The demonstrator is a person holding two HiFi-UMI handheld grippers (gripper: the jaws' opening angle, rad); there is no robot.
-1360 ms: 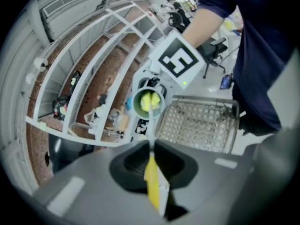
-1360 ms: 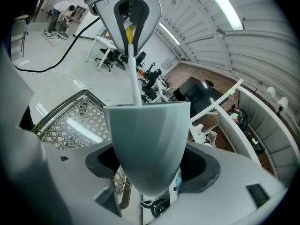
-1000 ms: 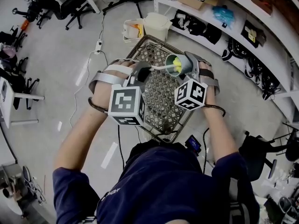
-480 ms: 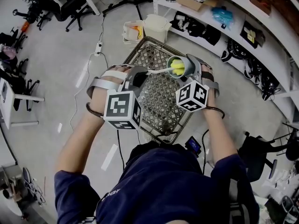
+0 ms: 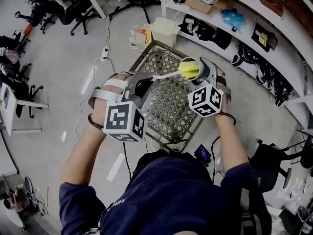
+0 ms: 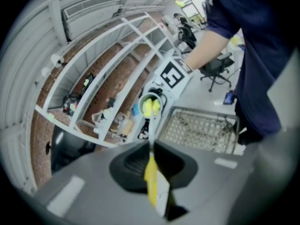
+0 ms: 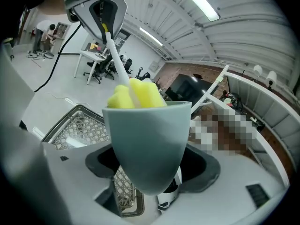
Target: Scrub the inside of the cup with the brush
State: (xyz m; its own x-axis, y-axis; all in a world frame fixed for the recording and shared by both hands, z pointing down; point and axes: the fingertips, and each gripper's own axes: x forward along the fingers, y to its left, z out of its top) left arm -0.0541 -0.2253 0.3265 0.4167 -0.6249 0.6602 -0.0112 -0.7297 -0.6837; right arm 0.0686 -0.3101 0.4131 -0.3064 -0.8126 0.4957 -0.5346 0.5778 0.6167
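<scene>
My right gripper (image 5: 199,72) is shut on a grey-green cup (image 7: 147,142), held on its side above the wire basket (image 5: 166,94) with its mouth toward the left. The cup (image 5: 193,68) holds the yellow sponge head (image 5: 186,67) of a brush. My left gripper (image 5: 142,84) is shut on the brush's white and yellow handle (image 6: 151,172), which runs rightwards into the cup (image 6: 151,106). In the right gripper view the sponge head (image 7: 136,95) stands just above the cup's rim, with the left gripper (image 7: 101,13) behind it.
A metal mesh basket sits on the floor below both grippers. A white bucket (image 5: 164,29) and a small container (image 5: 139,33) stand beyond it. Shelves (image 5: 244,28) with boxes and gear run along the right. Office chairs (image 5: 73,6) and a cable (image 5: 93,72) lie at the left.
Both grippers have risen away from me with the cup and brush. The left gripper drew back leftwards, so the sponge head now sits at the cup's mouth.
</scene>
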